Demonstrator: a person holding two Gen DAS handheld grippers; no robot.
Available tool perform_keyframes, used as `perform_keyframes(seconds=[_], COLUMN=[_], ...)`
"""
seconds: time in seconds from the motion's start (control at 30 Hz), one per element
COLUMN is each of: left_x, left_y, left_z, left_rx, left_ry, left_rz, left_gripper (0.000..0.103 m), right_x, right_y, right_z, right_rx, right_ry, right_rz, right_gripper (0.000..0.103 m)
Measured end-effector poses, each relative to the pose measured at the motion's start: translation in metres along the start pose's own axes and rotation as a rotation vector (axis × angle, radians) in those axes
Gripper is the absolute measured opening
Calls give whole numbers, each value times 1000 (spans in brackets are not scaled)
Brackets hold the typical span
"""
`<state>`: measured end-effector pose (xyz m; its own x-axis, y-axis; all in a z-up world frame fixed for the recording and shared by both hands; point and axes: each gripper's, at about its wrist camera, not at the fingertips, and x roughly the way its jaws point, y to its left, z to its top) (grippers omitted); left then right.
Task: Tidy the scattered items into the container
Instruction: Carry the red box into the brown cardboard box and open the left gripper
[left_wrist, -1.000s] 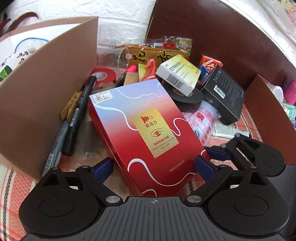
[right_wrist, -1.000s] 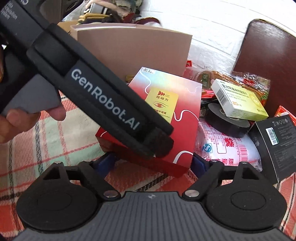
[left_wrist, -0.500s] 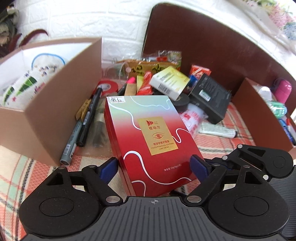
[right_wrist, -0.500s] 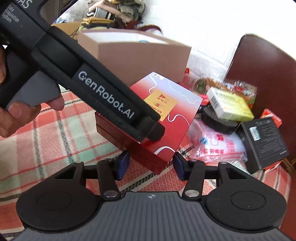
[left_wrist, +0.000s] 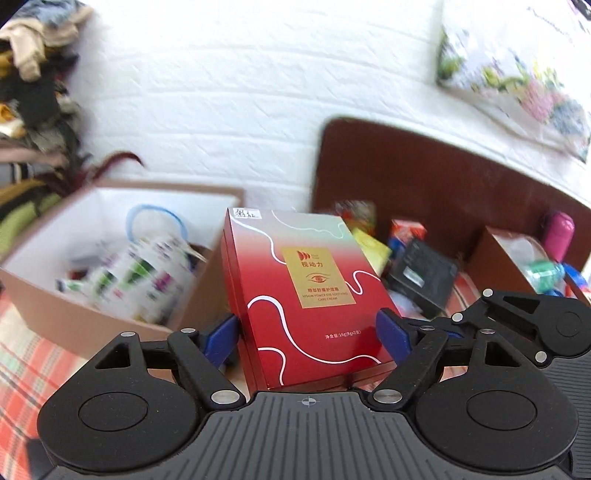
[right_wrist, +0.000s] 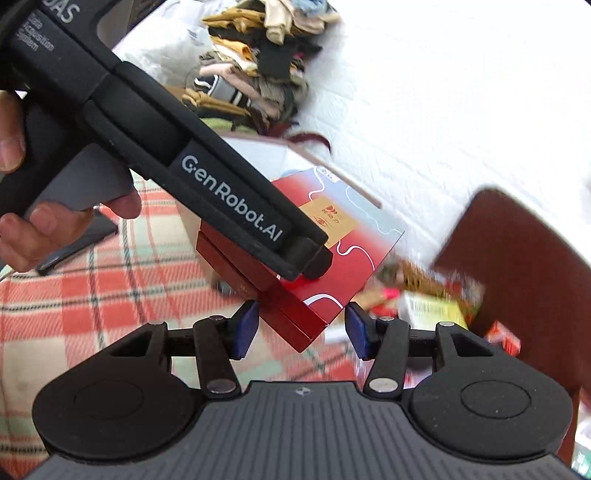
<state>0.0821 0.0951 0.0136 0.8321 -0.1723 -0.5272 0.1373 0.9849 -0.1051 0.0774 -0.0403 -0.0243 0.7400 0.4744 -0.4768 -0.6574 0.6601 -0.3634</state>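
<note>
Left gripper (left_wrist: 308, 332) fingers clamped on both side edges of the red box (left_wrist: 303, 291), held clear of the surface, long axis pointing away from the fingers. Open cardboard container (left_wrist: 110, 266) sits just left of it. Right gripper (right_wrist: 301, 328) fingers part-open around the box's near corner, contact unclear

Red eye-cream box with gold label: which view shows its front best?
Left wrist: the red eye-cream box with gold label faces the camera, front fully readable, held between the left claw pads. In the right wrist view it is tilted, partly hidden behind the other black tool, corner toward the right claw.
</note>
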Motion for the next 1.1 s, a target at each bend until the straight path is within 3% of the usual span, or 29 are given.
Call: perform_keyframes(seconds=[0.3, 0.53, 0.9, 0.93, 1.1], left_x=[-4, 27, 117, 125, 147], left_y=[84, 155, 243, 250, 279], left_z=[40, 72, 89, 91, 86], left_rx=[-62, -91, -214, -235, -383], left_ry=[-58, -63, 8, 8, 56], left_rz=[128, 185, 164, 164, 117], left_gripper=[81, 83, 81, 85, 88], right_x=[65, 132, 235, 242, 264], right_y=[19, 27, 36, 37, 46], right_z=[68, 111, 146, 148, 148], right_rx=[-87, -100, -156, -159, -293], right_ry=[-52, -39, 41, 43, 93], right_rz=[62, 90, 89, 89, 69], right_gripper=[57, 58, 58, 59, 69])
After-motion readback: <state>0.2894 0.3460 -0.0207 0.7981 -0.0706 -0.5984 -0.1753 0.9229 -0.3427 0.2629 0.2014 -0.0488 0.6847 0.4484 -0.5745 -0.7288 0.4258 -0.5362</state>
